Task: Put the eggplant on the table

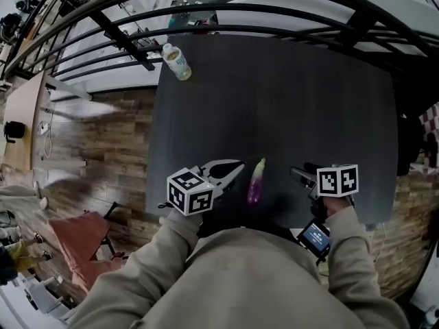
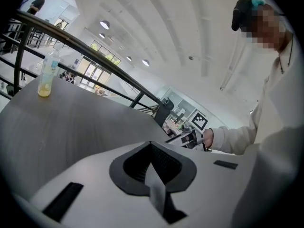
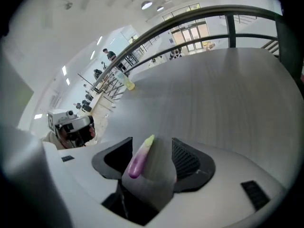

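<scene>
A small purple eggplant (image 1: 256, 182) with a pale green tip lies on the dark table (image 1: 288, 101), near its front edge and between my two grippers. My left gripper (image 1: 236, 166) is just left of the eggplant, jaws shut and empty; in the left gripper view (image 2: 150, 144) the pads meet with nothing between them. My right gripper (image 1: 293, 175) is a short way to the eggplant's right and apart from it. In the right gripper view the right gripper (image 3: 153, 151) is open, and the eggplant (image 3: 140, 156) shows on the table through the gap.
A plastic bottle (image 1: 177, 62) of yellowish drink stands at the table's far left corner, also seen as the bottle (image 2: 47, 75). Black railings (image 1: 137, 19) curve round the table's far side. Beyond the left edge is a brick floor (image 1: 116, 149).
</scene>
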Available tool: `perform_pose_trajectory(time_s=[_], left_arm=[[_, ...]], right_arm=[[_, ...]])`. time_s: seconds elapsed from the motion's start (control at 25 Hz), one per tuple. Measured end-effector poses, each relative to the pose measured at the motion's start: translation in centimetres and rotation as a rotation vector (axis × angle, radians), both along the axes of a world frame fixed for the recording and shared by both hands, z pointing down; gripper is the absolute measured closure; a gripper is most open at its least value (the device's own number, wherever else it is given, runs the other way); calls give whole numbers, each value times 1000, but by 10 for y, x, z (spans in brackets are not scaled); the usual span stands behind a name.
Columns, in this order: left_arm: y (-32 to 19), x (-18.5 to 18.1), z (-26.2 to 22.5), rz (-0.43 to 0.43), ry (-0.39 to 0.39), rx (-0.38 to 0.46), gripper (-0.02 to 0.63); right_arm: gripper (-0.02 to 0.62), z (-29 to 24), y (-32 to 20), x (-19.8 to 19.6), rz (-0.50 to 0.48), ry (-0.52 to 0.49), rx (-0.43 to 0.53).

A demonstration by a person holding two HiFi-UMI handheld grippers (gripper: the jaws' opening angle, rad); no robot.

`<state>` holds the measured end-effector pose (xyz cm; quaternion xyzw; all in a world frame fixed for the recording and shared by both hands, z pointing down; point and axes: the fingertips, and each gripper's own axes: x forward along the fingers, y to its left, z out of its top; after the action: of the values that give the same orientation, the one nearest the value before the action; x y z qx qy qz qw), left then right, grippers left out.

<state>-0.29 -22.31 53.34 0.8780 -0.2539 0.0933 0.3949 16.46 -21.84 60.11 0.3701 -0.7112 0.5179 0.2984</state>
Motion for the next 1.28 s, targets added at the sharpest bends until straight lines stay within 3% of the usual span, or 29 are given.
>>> perform_pose_trajectory(time_s=[0.2, 0.4, 0.48, 0.76, 0.96, 1.08, 1.28], left_arm=[[-18, -2, -22, -7, 3, 47, 604], [-28, 2, -74, 6, 22, 129, 604], [-36, 2, -96, 10, 34, 175, 604], [-43, 1, -178, 55, 101, 339, 604], [-38, 30, -237, 102, 143, 458, 604], [-32, 41, -255, 121, 167, 495, 604], [-24, 30, -261, 116, 184, 495, 604]], right_arm=[[387, -49, -31, 0, 51, -186, 124], [544, -114, -50, 12, 90, -281, 281], [575, -137, -58, 12, 107, -311, 347], [580, -201, -62, -8, 89, -369, 511], [581, -268, -65, -8, 88, -515, 645], [581, -298, -62, -14, 35, -495, 721], [583, -316, -49, -41, -34, -456, 755]])
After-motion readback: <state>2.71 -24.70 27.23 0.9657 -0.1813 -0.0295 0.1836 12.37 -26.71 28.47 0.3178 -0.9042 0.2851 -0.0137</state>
